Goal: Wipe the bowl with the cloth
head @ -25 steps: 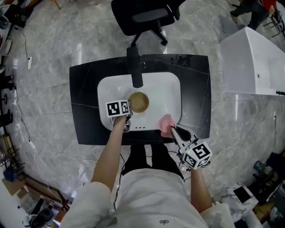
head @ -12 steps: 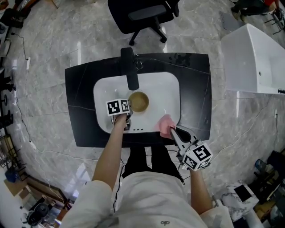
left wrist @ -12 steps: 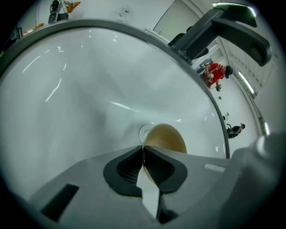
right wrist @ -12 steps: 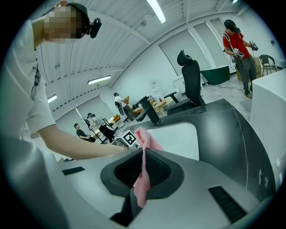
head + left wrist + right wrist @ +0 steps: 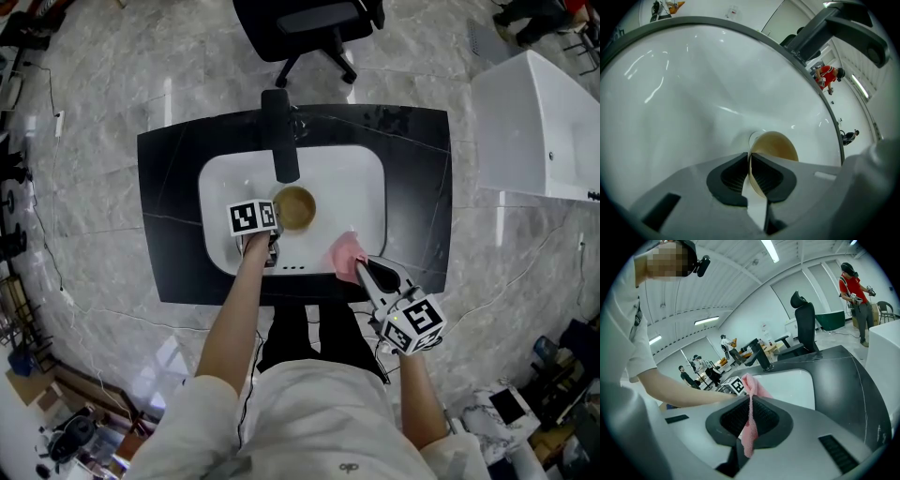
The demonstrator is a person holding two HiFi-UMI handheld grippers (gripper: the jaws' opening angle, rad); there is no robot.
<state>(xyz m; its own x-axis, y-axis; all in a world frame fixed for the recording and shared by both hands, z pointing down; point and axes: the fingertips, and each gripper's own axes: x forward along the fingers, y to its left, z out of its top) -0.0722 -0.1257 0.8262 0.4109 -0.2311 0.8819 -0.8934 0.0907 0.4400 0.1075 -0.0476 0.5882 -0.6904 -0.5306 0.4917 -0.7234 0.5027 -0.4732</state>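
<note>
Your left gripper (image 5: 750, 174) is pinched almost closed on the near rim of the bowl (image 5: 774, 144). The bowl sits in the white sink (image 5: 361, 192), just near of the faucet (image 5: 280, 145). Your right gripper (image 5: 750, 420) is clamped on the pink cloth (image 5: 752, 385) over the sink's near right corner. That is apart from the bowl, so I judge the wiping hasn't begun.

Bring the cloth left and down into the bowl's hollow and press the loose fold flat against the inside. Sweep round while the left pinch stops the bowl turning. A thin rim grip could slip, so push gently.

The sink is set in a black counter (image 5: 417, 187) on a grey marble floor (image 5: 94, 103). An office chair (image 5: 314, 28) stands at the far side and a white box (image 5: 534, 131) to the right, with people (image 5: 687, 376) further off.
</note>
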